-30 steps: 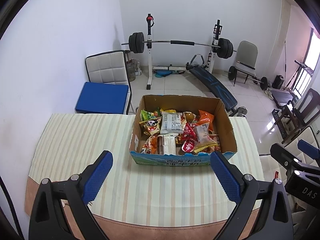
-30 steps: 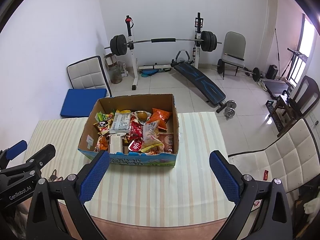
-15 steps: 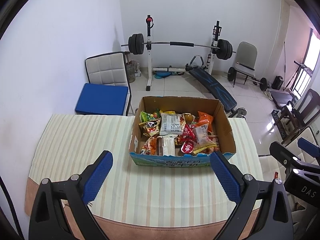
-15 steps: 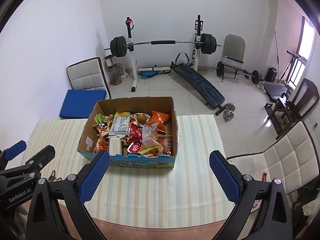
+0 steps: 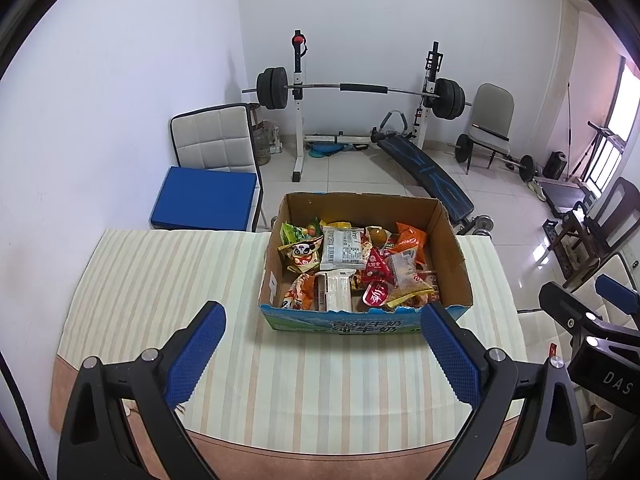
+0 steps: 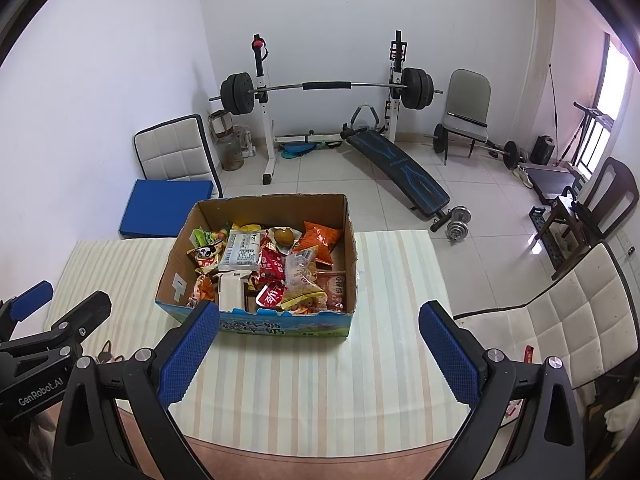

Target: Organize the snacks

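A cardboard box (image 5: 456, 264) (image 6: 176, 256) with a blue-green printed front stands on the striped table (image 5: 160, 280) (image 6: 392, 280). It is filled with several snack packets (image 5: 352, 264) (image 6: 272, 268): white, red, orange and green wrappers. My left gripper (image 5: 322, 350) hovers open above the table's near side, short of the box, with nothing between its blue pads. My right gripper (image 6: 318, 350) is also open and empty, in front of the box. Each gripper shows at the edge of the other's view.
A white chair with a blue cushion (image 5: 204, 196) stands behind the table on the left, another white chair (image 6: 560, 320) on the right. A barbell rack (image 5: 360, 88), a sit-up bench (image 6: 400, 168) and dumbbells (image 6: 456, 220) fill the tiled floor beyond.
Both views have shifted slightly, with the box a little lower and nearer in them. Both grippers stay open and empty.
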